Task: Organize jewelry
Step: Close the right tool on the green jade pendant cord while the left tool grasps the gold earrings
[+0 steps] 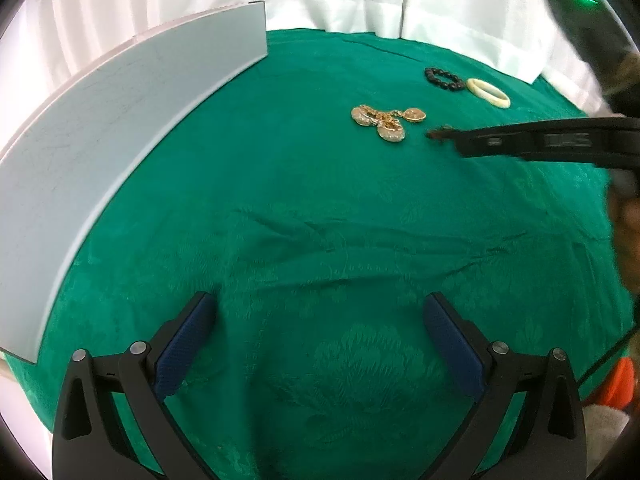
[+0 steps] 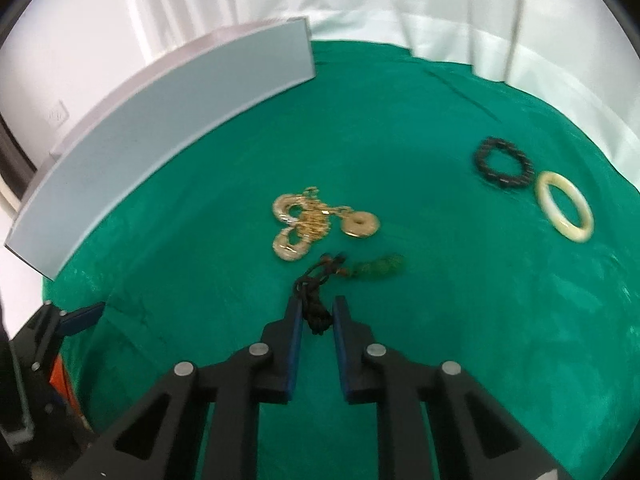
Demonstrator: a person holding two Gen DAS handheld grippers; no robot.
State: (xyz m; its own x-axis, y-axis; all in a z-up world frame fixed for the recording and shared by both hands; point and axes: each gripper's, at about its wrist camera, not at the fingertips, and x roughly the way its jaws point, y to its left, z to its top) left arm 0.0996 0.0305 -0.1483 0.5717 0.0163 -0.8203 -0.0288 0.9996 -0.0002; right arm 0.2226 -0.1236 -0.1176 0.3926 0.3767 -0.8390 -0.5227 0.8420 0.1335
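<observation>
Right gripper (image 2: 317, 312) we close on black cord (image 2: 316, 312) of green pendant (image 2: 378, 266) | left gripper (image 1: 320, 316) we hold open, empty, over green cloth (image 1: 320, 208)

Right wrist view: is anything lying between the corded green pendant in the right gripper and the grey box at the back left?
Yes. The gold jewelry pile lies on the green cloth just beyond the right gripper, roughly on the line from the corded green pendant toward the grey box. Nothing else visible lies on that stretch of cloth.
</observation>
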